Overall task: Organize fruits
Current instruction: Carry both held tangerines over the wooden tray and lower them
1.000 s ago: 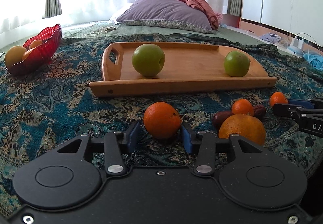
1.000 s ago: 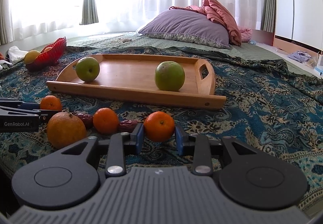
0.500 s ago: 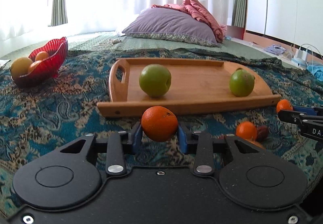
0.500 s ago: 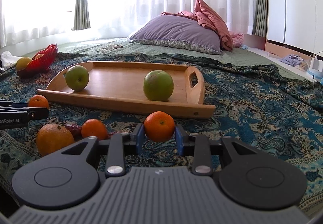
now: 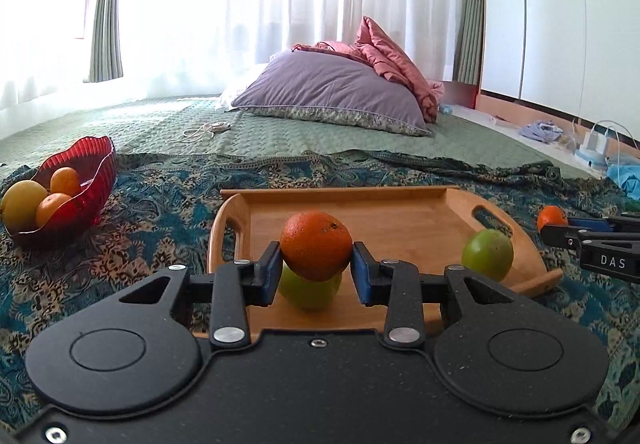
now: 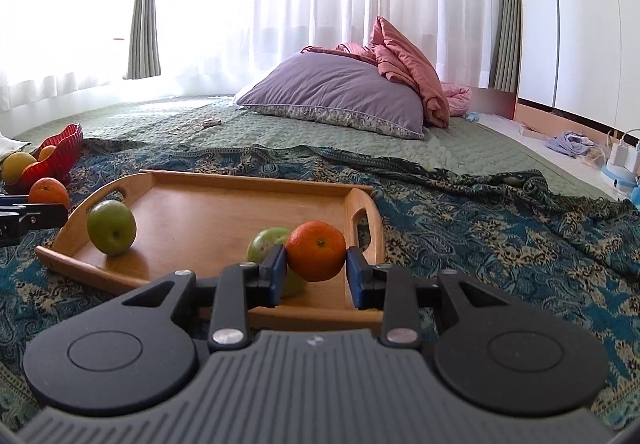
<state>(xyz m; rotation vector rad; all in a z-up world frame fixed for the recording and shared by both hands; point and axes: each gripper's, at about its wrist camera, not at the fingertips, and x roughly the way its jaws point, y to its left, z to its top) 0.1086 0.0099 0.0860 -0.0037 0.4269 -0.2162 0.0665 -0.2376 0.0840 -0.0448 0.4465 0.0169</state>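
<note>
step: carrying fruit above tray [image 5: 420, 216] | left tongs [image 5: 316, 268] pinch orange [image 5: 316, 250] | right tongs [image 6: 316, 270] pinch tangerine [image 6: 316, 250] | next: likely set both down gently, clear of apples [image 6: 111, 222]

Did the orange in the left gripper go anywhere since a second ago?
Yes. The orange, clamped in the left gripper, was down on the blanket in front of the tray; now it is lifted up over the tray.

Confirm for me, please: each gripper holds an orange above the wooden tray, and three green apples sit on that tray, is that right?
Not quite: the tray holds two green apples, not three, as the right wrist view shows: one apple near its left end, another apple behind the right gripper. The rest stands: that gripper and the left gripper each hold an orange.
</note>
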